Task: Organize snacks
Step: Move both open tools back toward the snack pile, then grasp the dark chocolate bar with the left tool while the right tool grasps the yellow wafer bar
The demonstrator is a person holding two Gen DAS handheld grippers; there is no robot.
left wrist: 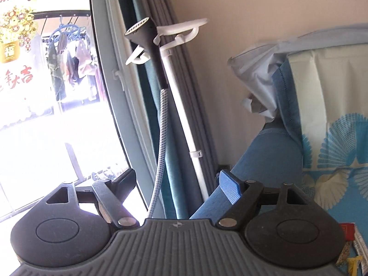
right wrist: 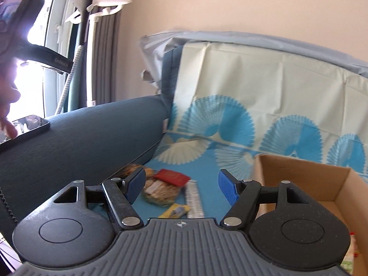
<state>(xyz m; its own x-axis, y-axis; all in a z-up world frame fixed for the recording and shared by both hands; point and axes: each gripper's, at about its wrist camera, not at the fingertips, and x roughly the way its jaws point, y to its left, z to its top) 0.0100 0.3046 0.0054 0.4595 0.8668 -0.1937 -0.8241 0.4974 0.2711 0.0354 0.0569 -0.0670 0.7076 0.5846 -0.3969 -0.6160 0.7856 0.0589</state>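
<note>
In the right wrist view, snacks lie on the blue patterned sofa seat: a red packet, a clear bag of biscuits, a yellow packet and a silver packet. An open cardboard box stands to their right. My right gripper is open and empty, held above the snacks. My left gripper is open and empty, raised and pointing at the window and sofa arm. A few snack packets show at the lower right of the left wrist view.
A blue sofa arm carries a phone at the left. A garment steamer on a white pole stands by grey curtains and the window. A patterned cloth covers the sofa back.
</note>
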